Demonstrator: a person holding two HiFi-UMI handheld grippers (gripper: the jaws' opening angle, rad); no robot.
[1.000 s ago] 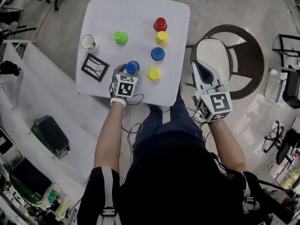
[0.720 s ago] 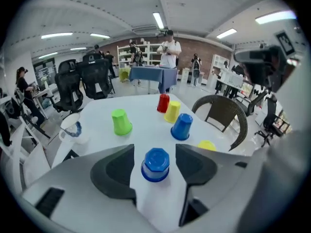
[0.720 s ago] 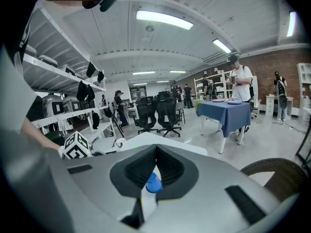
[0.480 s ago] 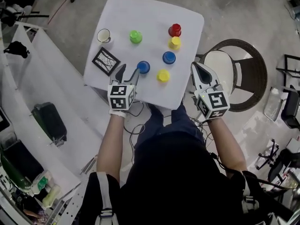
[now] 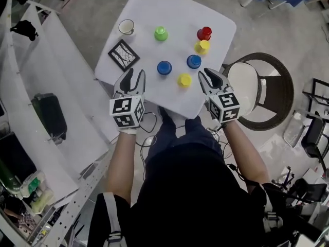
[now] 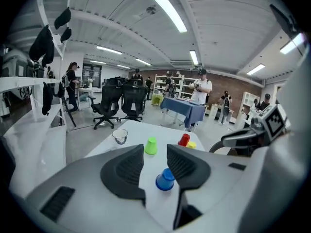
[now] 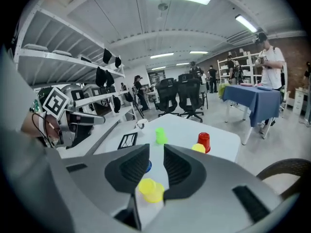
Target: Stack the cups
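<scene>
On the table (image 5: 154, 9) stand six inverted cups (image 5: 164, 67).

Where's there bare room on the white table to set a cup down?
The far edge of the table, beyond the green cup and red cup, is bare, as is the gap between them. It's crowded on the right, from the red cup nearward.

The left gripper (image 5: 133, 76) and right gripper (image 5: 208, 74) were pale grey, with marker cubes (image 5: 126, 112) and dark ribbed pads (image 6: 127, 169); the person wore a dark top (image 5: 190, 189).
</scene>
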